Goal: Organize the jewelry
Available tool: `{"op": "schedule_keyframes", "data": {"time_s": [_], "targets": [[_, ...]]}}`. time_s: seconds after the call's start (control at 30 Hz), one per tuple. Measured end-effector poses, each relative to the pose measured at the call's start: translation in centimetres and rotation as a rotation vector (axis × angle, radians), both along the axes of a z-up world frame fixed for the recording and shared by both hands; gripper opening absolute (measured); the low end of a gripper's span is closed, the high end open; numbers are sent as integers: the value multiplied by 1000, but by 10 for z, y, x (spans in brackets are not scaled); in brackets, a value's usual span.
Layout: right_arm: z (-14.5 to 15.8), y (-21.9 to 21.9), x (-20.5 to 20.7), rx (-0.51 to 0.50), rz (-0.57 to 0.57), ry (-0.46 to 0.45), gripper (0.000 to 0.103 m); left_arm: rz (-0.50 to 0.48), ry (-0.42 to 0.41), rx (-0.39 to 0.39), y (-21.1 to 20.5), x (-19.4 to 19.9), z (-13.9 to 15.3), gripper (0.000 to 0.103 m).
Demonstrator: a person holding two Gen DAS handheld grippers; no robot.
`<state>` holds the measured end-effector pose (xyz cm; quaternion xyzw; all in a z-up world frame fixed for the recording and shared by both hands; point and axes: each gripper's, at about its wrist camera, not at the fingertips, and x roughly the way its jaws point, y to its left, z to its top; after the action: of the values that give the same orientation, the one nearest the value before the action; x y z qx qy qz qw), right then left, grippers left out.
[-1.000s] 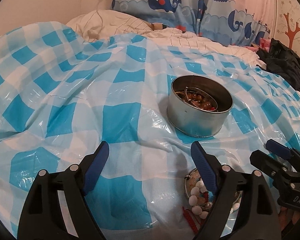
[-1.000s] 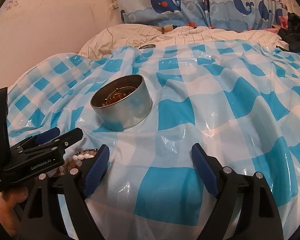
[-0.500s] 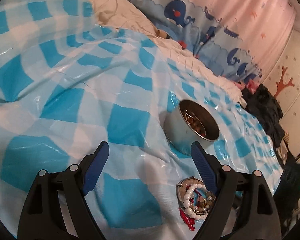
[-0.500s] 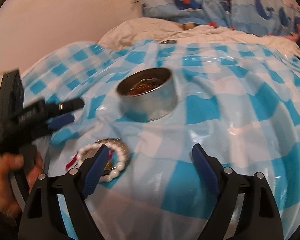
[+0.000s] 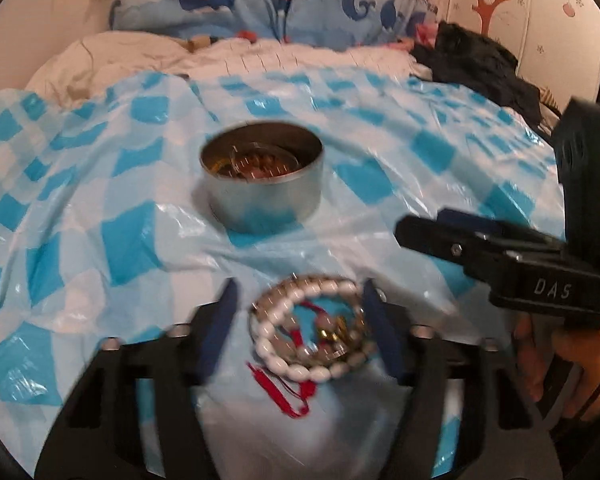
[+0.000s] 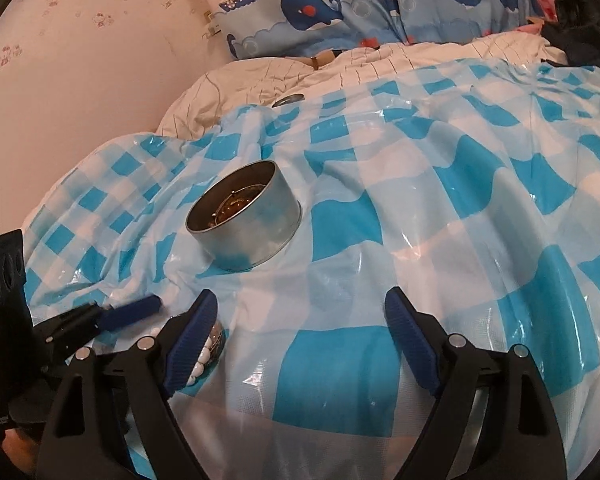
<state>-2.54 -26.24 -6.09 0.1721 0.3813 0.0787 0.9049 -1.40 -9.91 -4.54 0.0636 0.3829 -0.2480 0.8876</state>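
Observation:
A round metal tin with brown beads inside stands on the blue checked plastic sheet; it also shows in the right wrist view. Nearer me lies a small pile of jewelry: a white bead bracelet, a metal bangle and a red tassel. My left gripper is open with its fingers on either side of the pile. My right gripper is open and empty over the sheet, just right of the pile, whose white beads peek out beside its left finger.
The sheet covers a bed with a white quilt and a whale-print pillow at the back. A dark garment lies at the far right. A pink wall stands to the left.
My left gripper swung round and moved over the jewelry pile, which now lies between its fingers. My right gripper shifted to the right of the pile. The tin has not moved.

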Motion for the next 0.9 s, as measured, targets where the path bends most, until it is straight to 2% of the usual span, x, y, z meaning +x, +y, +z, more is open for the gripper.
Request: {"op": "schedule_keyframes", "data": {"time_s": [0.03, 0.1, 0.17, 0.2, 0.33, 0.53, 0.67, 0.9], "targets": [[0, 1, 0, -4, 5, 1, 84, 4, 7, 8, 0, 0, -1, 35], [1, 1, 0, -2, 6, 2, 85, 13, 10, 5, 3, -2, -2, 28], [0, 2, -1, -3, 7, 3, 85, 32, 21, -8, 8, -2, -1, 10], [0, 2, -1, -3, 7, 2, 85, 35, 26, -18, 10, -2, -1, 6], [0, 2, 0, -3, 7, 3, 85, 11, 50, -26, 12, -3, 1, 6], [0, 3, 0, -3, 7, 2, 85, 30, 55, -253, 43, 0, 28, 6], [1, 9, 0, -23, 32, -11, 85, 88, 21, -333, 69, 2, 46, 6], [13, 68, -10, -121, 319, -98, 85, 154, -7, -361, 91, 8, 56, 6]]}}
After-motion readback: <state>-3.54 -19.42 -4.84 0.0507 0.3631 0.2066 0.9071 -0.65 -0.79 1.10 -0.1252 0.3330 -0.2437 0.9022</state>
